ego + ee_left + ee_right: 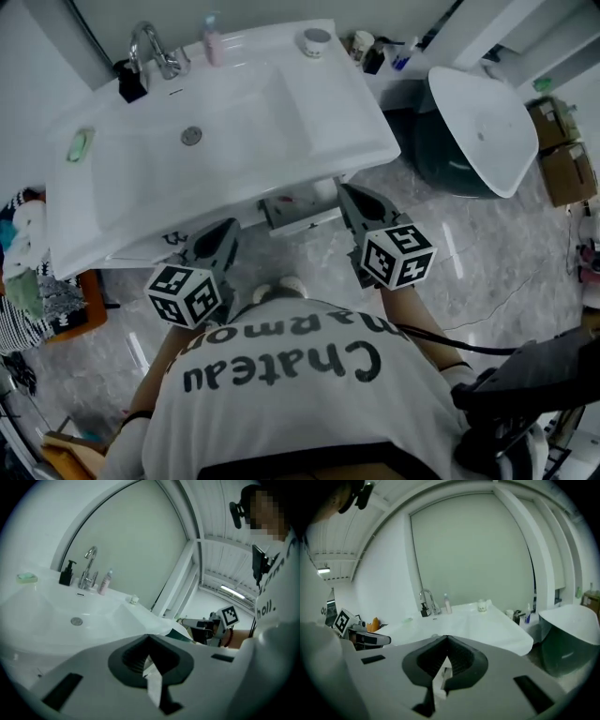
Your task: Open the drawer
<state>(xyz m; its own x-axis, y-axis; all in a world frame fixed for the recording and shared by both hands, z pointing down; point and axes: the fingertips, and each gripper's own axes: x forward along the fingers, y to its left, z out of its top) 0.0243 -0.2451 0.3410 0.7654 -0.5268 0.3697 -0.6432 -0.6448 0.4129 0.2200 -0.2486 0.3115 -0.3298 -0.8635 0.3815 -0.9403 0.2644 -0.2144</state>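
A white washbasin fills the upper part of the head view. Below its front rim a grey drawer front shows between my two grippers; most of the cabinet is hidden under the basin. My left gripper is raised in front of the basin's front edge, and its jaws meet with nothing between them. To the right my right gripper is held a little higher, just under the rim, shut and empty. Both stand apart from the drawer. In the left gripper view the basin lies ahead, level with the jaws.
On the basin's back ledge stand a tap, a black dispenser, a pink bottle and a cup. A white tub and cardboard boxes are at the right. Folded cloths lie at the left.
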